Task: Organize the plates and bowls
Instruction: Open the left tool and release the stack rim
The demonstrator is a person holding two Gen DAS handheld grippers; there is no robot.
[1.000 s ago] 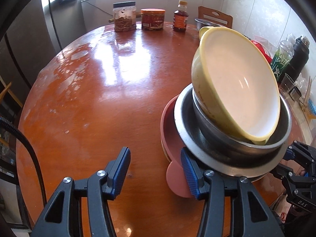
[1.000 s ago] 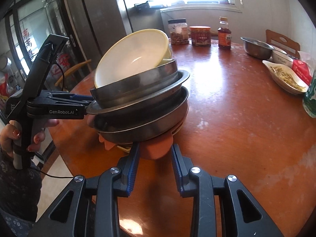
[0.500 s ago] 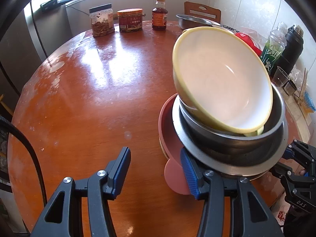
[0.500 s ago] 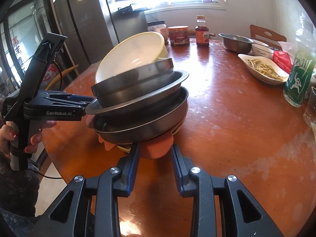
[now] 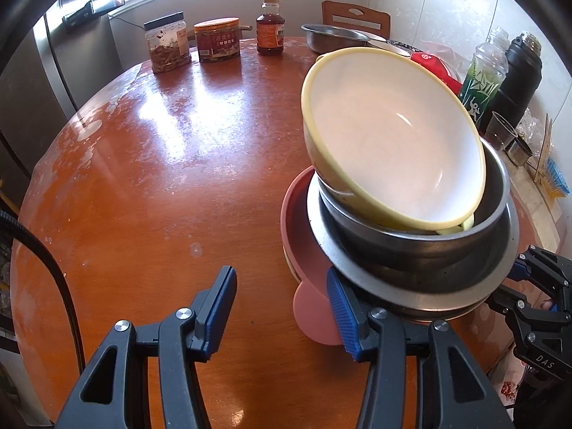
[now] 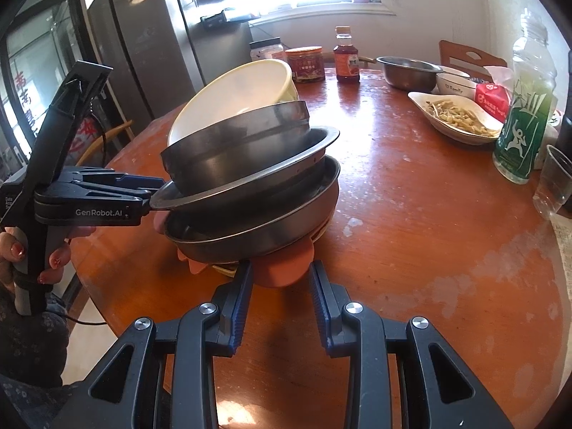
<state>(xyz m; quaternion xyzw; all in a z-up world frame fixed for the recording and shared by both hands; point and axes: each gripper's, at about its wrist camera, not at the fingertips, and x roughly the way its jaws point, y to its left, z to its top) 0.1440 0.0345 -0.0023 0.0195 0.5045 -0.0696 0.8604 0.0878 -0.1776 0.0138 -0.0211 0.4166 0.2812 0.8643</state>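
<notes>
A stack of dishes stands on the round wooden table. A pink plate with tab handles lies at the bottom, under steel pans and a steel bowl. A yellow bowl leans tilted on top. My right gripper is shut on the pink plate's near tab. My left gripper stands open at the opposite side. Its right finger rests beside the other pink tab and under the wide steel rim, while the left finger touches nothing. A hand holds the left gripper in the right wrist view.
Two jars and a sauce bottle stand at the table's far edge. A steel basin, a white bowl, a dish of food, a green bottle, a black flask and a plastic cup crowd the right side. A fridge stands behind.
Both grippers have moved across the table with the stack between them, so the jars and bottles have shifted in both views. The grips look the same.
</notes>
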